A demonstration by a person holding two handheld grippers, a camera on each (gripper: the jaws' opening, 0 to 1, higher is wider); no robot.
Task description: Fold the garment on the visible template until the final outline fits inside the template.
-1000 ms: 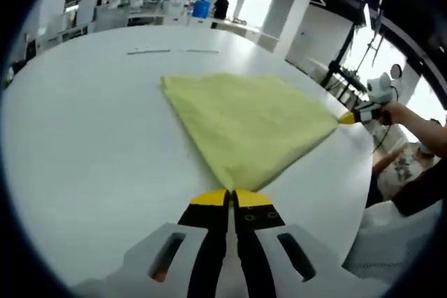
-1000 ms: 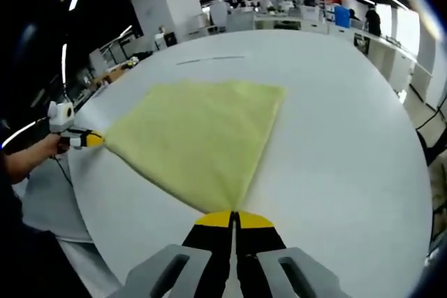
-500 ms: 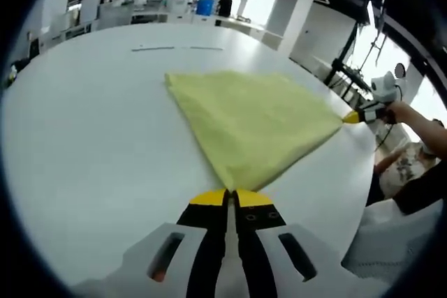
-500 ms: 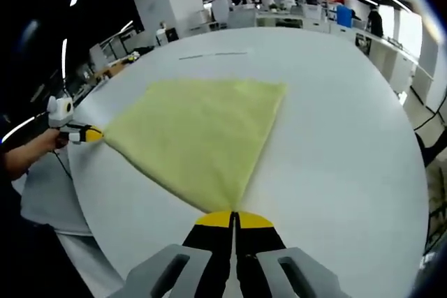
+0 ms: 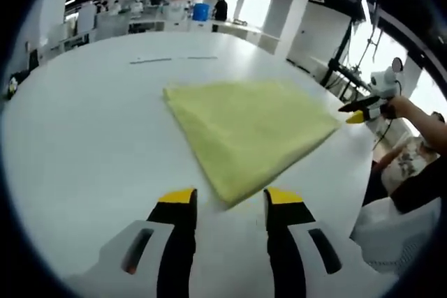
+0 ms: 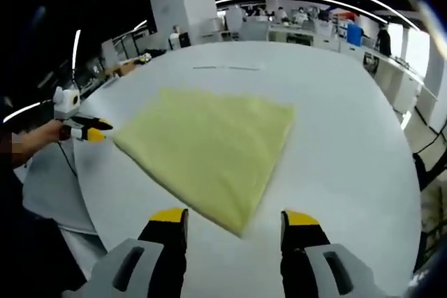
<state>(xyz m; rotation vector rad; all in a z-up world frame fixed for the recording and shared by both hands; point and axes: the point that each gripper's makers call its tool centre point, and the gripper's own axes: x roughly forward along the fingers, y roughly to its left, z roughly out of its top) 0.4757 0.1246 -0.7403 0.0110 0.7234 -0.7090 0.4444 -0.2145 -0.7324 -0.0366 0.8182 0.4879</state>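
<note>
**A:** How are the hands and grippers sitting?

**B:** In the left gripper view, the left gripper (image 5: 229, 197) is reaching forward low over the white table (image 5: 84, 144), its two yellow-tipped jaws standing wide apart with nothing between them. In that same view, at the right edge, a person's hand (image 5: 405, 107) is holding the right gripper (image 5: 351, 112) just beside the cloth's far corner; its yellow tips are looking slightly parted, though they are too small to judge for certain.

**A:** And the right gripper view?

**B:** There the left gripper (image 6: 100, 130) is showing at the left edge, held in a hand (image 6: 42, 138), pointing at the cloth's corner. The right gripper (image 6: 234, 217) is rising from the bottom, its jaws spread apart and gripping nothing.

**A:** Where is the garment?

**B:** One yellow garment (image 5: 248, 127) is lying flat on the table in a folded, roughly triangular shape. Its near corner is sitting just ahead of the left gripper's open jaws. In the right gripper view the garment (image 6: 209, 144) is pointing a corner toward the gap between the jaws.

**A:** Counts?

**B:** One garment, one table, two grippers. Two thin marks (image 5: 171, 59) are lying on the table beyond the cloth, well apart from it.
</note>
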